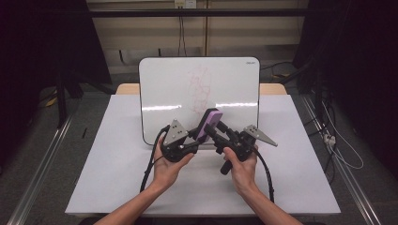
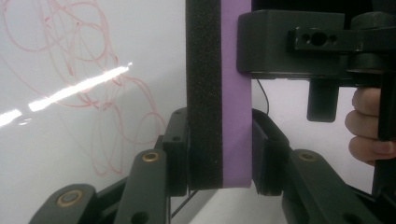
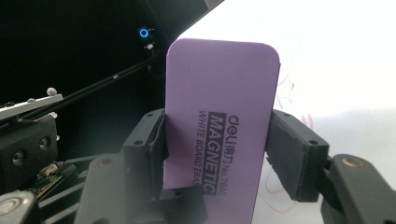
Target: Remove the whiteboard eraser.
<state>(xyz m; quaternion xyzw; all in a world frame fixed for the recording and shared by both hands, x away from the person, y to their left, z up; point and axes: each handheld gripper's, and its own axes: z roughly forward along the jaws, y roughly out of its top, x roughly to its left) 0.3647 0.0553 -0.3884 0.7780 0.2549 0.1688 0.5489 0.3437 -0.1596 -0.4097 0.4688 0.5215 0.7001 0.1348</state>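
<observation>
A purple whiteboard eraser (image 1: 209, 123) with a black felt face is held up over the near edge of the whiteboard (image 1: 178, 89), which carries faint red scribbles (image 1: 202, 86). My left gripper (image 1: 199, 136) is shut on it. In the left gripper view its jaws (image 2: 219, 154) clamp the felt and purple faces of the eraser (image 2: 219, 93). My right gripper (image 1: 212, 131) is shut on it too. In the right gripper view its jaws (image 3: 217, 149) press both long edges of the eraser (image 3: 219, 102), whose printed purple back faces the camera.
The whiteboard leans up at the back of the white table (image 1: 117, 159). Both hands meet at the table's middle, with cables trailing toward the front edge. Dark curtains stand at both sides, and loose cables (image 1: 338, 145) lie on the floor to the right.
</observation>
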